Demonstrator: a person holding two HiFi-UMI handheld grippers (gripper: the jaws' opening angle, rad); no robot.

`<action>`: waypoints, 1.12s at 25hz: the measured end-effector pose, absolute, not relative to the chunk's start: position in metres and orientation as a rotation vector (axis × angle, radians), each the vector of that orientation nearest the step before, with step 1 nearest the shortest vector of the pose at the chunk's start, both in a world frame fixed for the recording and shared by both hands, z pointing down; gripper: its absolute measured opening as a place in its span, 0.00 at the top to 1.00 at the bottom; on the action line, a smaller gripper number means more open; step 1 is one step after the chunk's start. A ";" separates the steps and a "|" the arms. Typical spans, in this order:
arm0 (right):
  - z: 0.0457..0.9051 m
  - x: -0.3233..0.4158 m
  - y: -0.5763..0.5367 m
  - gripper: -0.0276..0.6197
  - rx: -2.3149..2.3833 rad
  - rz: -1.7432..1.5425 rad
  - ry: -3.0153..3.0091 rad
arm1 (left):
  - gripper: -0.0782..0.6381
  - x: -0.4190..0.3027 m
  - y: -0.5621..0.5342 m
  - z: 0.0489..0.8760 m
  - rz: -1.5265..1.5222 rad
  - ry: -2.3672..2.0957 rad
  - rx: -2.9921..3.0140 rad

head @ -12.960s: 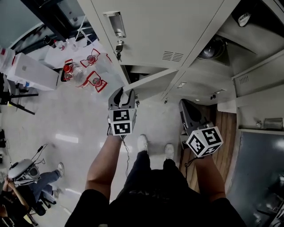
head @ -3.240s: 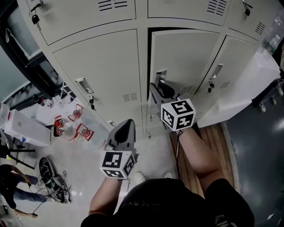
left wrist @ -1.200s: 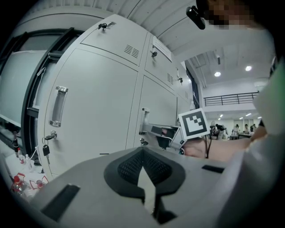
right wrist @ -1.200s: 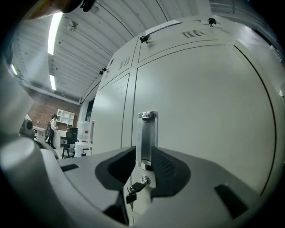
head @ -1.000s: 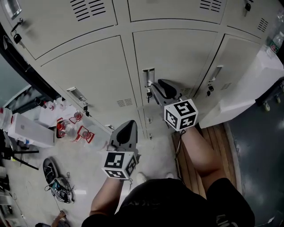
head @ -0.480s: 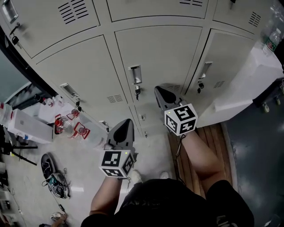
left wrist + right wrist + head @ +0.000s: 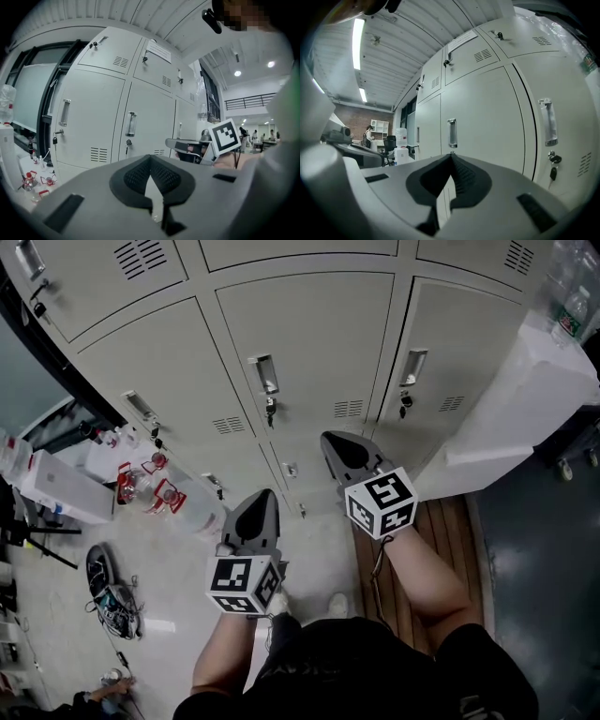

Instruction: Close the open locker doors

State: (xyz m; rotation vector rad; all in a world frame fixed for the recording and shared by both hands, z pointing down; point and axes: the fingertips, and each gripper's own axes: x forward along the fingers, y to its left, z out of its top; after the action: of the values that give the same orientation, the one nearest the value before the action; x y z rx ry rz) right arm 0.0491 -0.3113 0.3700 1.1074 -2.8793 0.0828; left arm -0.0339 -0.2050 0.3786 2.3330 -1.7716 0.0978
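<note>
The grey locker doors (image 7: 309, 352) all lie flush with their frames in the head view. The middle door carries a metal handle (image 7: 263, 374) with a key below it. My right gripper (image 7: 329, 438) hangs shut and empty just in front of the lower part of that door, not touching it. The left gripper (image 7: 266, 494) is also shut and empty, lower and to the left. In the left gripper view the shut jaws (image 7: 150, 157) face closed doors with a handle (image 7: 131, 124). The right gripper view has its shut jaws (image 7: 451, 154) below a door handle (image 7: 451, 132).
A white cabinet (image 7: 525, 395) with bottles on top stands at the right of the lockers. Wooden planks (image 7: 450, 521) lie under my right arm. At the left floor are red-capped bottles (image 7: 155, 491), a white box (image 7: 52, 491) and a cable bundle (image 7: 108, 596).
The middle door, ajar a few seconds ago, now sits flush. My right gripper has drawn back from its handle and dropped lower. The left gripper has barely moved.
</note>
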 end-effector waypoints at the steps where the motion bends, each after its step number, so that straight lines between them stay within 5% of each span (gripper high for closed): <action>1: 0.372 0.051 -0.305 0.95 1.092 0.088 -2.883 | 0.88 -0.030 -0.199 0.381 0.101 -1.774 2.321; 28: 0.380 -0.014 -0.157 0.96 1.164 0.204 -2.840 | 0.88 -0.119 -0.076 0.375 0.099 -1.746 2.359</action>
State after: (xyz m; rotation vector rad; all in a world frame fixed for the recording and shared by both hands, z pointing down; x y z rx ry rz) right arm -0.0145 -0.1567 0.3804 1.1638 -2.8398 0.2035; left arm -0.1194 -0.0758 0.3747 2.3591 -1.7456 0.0992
